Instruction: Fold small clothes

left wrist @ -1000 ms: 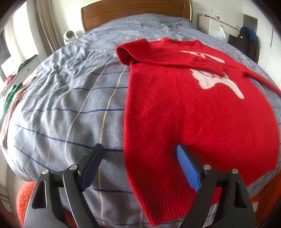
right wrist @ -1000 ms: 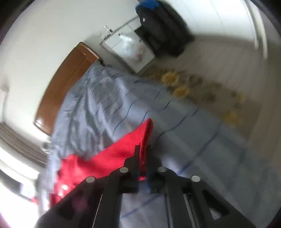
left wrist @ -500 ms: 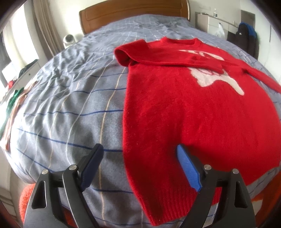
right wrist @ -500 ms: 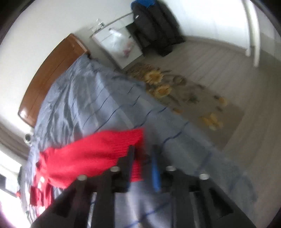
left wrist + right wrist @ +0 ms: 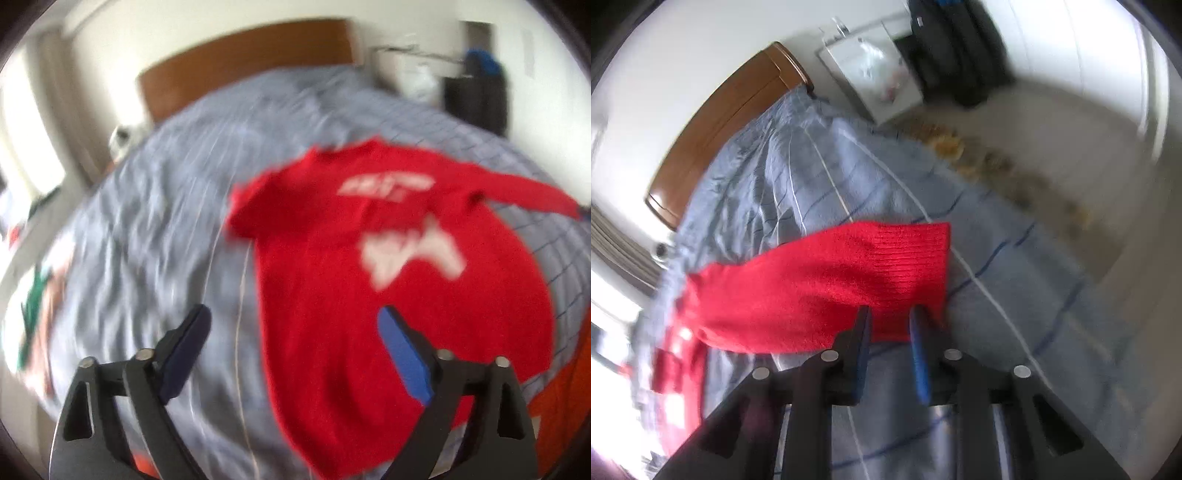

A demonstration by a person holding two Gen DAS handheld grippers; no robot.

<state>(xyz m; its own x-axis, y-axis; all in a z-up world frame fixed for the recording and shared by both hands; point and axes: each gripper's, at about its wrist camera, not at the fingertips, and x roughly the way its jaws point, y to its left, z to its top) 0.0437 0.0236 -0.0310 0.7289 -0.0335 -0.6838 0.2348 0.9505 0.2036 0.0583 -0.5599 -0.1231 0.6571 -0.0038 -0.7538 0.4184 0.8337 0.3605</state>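
Since the earlier frames the left gripper (image 5: pixel 291 332) has risen away from the bed, so the whole red sweater (image 5: pixel 388 280) now sits smaller and further off in its view, and the picture is smeared by motion. Its jaws have just been opening further and stand wide, with nothing between them; the sweater's lower part and the bedcover (image 5: pixel 155 236) lie well below the blue pads. The sweater is spread flat on the striped grey-blue cover, white print up, with one sleeve (image 5: pixel 524 192) stretched out toward the right edge of the bed. A wooden headboard (image 5: pixel 243 59) stands behind, and a dark coat (image 5: pixel 476 96) hangs at the far wall.

In the right wrist view the right gripper (image 5: pixel 890 325), which a second ago was clamped on the sleeve end, has let go: its jaws stand narrowly apart. The ribbed cuff (image 5: pixel 908 254) of the sleeve lies flat on the bedcover (image 5: pixel 1015 295) just beyond the tips, and whether its near edge reaches in between the pads cannot be told. The rest of the sweater (image 5: pixel 676 362) trails off to the left. Past the bed are a white cabinet (image 5: pixel 875 81) and a patterned rug (image 5: pixel 990 162).
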